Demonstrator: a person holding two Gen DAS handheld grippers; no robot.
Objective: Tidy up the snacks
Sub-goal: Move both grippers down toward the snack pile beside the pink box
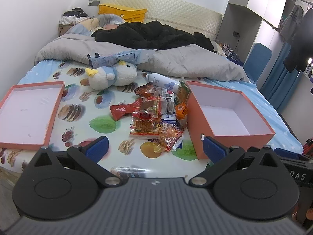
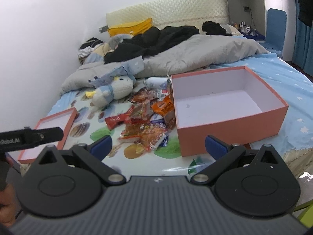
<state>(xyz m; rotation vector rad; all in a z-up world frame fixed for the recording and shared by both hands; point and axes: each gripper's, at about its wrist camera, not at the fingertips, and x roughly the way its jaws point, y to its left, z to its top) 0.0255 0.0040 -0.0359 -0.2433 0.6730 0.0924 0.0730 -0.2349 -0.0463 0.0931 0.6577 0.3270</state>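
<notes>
Snack packets showing mostly red and orange, some foil glinting, one red wrapper with white script. Box wearing salmon-orange outside, white inside; lid matching. Bedsheet carrying fruit and burger prints on pale blue. Plush bird showing white, blue, yellow beak. Quilt looking grey. Pillow glowing yellow.
</notes>
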